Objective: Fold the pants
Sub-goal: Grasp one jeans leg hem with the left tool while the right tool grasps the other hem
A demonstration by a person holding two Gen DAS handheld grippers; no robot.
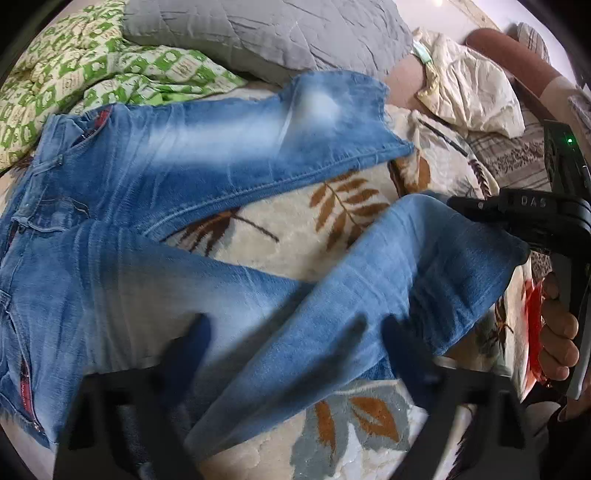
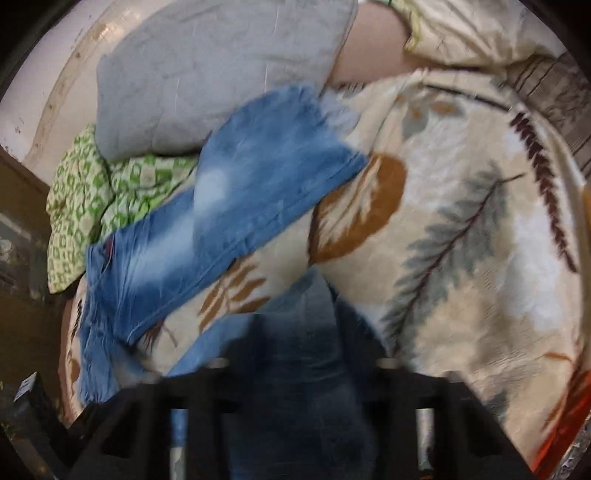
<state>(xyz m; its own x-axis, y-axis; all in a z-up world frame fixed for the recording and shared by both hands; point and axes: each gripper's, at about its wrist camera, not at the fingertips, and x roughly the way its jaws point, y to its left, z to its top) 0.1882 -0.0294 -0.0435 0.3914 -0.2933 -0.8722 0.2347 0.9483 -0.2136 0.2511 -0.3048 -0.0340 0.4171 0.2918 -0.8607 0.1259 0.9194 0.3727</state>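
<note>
Faded blue jeans point(image 1: 155, 206) lie spread on a cream leaf-patterned blanket point(image 1: 280, 225), waistband at the left, legs pointing right. The far leg point(image 1: 288, 140) lies flat. The near leg point(image 1: 369, 295) is lifted and bent back. My left gripper point(image 1: 291, 332) hovers open over the near leg, its dark fingers point(image 1: 192, 343) blurred. My right gripper point(image 1: 476, 210) is at the near leg's hem and is shut on it. In the right wrist view the hem point(image 2: 299, 332) sits between the fingers of my right gripper point(image 2: 295, 369), and the far leg point(image 2: 229, 206) stretches away.
A grey pillow point(image 1: 266, 33) and a green patterned quilt point(image 1: 92, 74) lie at the back of the bed. A cream crumpled cloth point(image 1: 469, 88) lies at the back right. A wall point(image 2: 55, 66) shows behind the pillow in the right wrist view.
</note>
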